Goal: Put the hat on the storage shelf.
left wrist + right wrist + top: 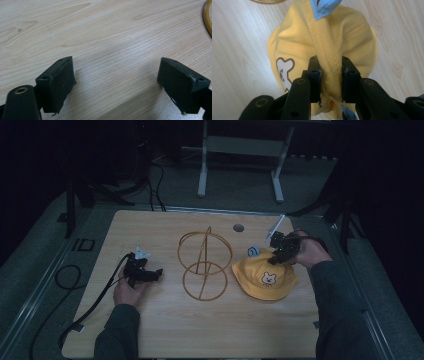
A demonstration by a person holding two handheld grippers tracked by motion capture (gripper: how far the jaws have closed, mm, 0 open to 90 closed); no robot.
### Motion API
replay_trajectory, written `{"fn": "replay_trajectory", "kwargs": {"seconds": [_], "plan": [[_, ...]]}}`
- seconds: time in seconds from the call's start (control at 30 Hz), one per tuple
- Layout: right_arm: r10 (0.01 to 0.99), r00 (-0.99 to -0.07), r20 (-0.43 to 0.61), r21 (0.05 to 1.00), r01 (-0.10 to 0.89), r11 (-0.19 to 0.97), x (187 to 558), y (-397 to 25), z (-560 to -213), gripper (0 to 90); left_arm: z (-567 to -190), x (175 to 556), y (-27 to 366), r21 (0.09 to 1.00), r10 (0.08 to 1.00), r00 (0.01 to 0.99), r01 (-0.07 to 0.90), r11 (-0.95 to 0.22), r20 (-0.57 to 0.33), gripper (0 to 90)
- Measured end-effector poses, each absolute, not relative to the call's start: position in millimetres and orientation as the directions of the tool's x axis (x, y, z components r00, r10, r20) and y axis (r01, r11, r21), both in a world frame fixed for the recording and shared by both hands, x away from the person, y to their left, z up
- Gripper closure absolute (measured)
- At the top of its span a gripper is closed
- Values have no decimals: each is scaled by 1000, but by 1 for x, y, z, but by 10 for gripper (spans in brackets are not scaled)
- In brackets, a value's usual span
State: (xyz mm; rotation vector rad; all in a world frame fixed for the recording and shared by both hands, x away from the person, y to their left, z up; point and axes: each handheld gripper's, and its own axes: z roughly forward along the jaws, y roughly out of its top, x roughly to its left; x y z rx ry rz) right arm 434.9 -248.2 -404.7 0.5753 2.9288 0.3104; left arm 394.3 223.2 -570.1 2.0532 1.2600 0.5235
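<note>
Right hand-held gripper (329, 75) pinched on yellow hat (299, 35); left hand-held gripper (116, 82) wide apart above bare table (105, 30).

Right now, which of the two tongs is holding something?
The right tongs, shut on a fold of the yellow hat. The left tongs are open over bare table.

Light wooden table (165, 330): gold wire stand (204, 265) at centre, yellow hat (265, 279) to right.
</note>
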Motion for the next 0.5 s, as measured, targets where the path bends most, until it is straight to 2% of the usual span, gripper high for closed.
{"fn": "replay_trajectory", "kwargs": {"seconds": [0.5], "plan": [[338, -935, -107, 225, 308, 924, 422, -239, -376, 737, -570, 394, 223, 712, 890, 457, 626, -318, -4, 141]]}}
